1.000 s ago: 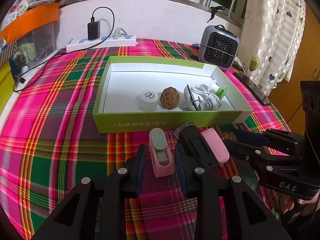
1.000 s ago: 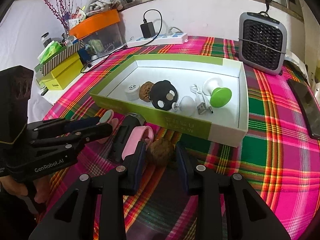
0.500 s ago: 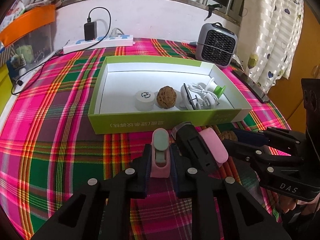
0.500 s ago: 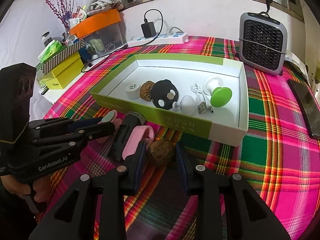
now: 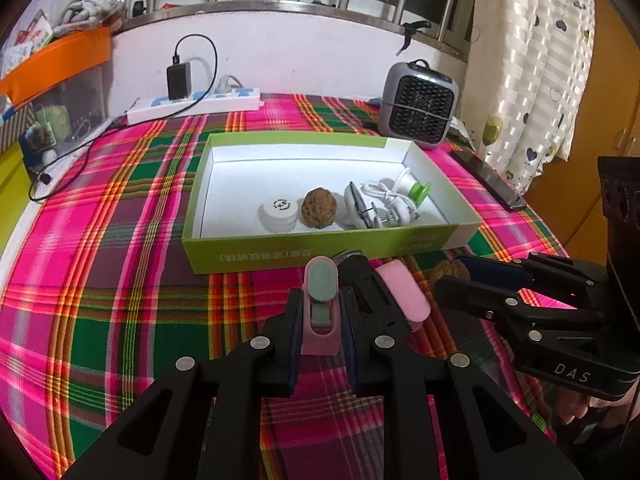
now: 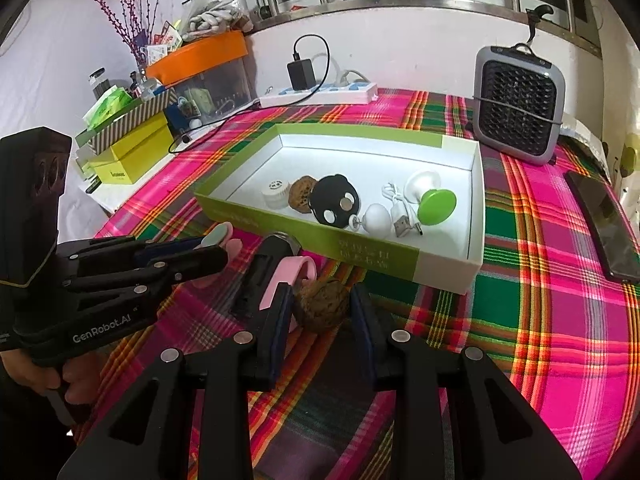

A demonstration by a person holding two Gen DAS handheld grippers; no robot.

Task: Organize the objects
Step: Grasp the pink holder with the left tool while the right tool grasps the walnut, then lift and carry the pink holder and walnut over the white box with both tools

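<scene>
My left gripper (image 5: 320, 306) is shut on a small pink clip with a grey-green top (image 5: 320, 280), just in front of the green box (image 5: 320, 254). My right gripper (image 6: 322, 304) is shut on a brown walnut (image 6: 322, 310) that rests on the plaid cloth near the box's front wall (image 6: 360, 248). Between the two grippers lies a black tube with a pink band (image 6: 264, 276). Inside the box are a white cap (image 6: 275, 194), a second walnut (image 6: 302, 194), a black disc (image 6: 334, 204), a white cable (image 6: 400, 216) and a green-topped holder (image 6: 436, 202).
A grey fan heater (image 6: 518, 108) stands behind the box at the right. A dark phone (image 6: 604, 224) lies along the right table edge. A power strip with a charger (image 5: 192, 104) runs along the back wall. Yellow boxes (image 6: 128, 152) and clutter sit at the left.
The left jaws closed onto the pink clip, which had lain loose between them. The right gripper stayed around the walnut, barely moving.
</scene>
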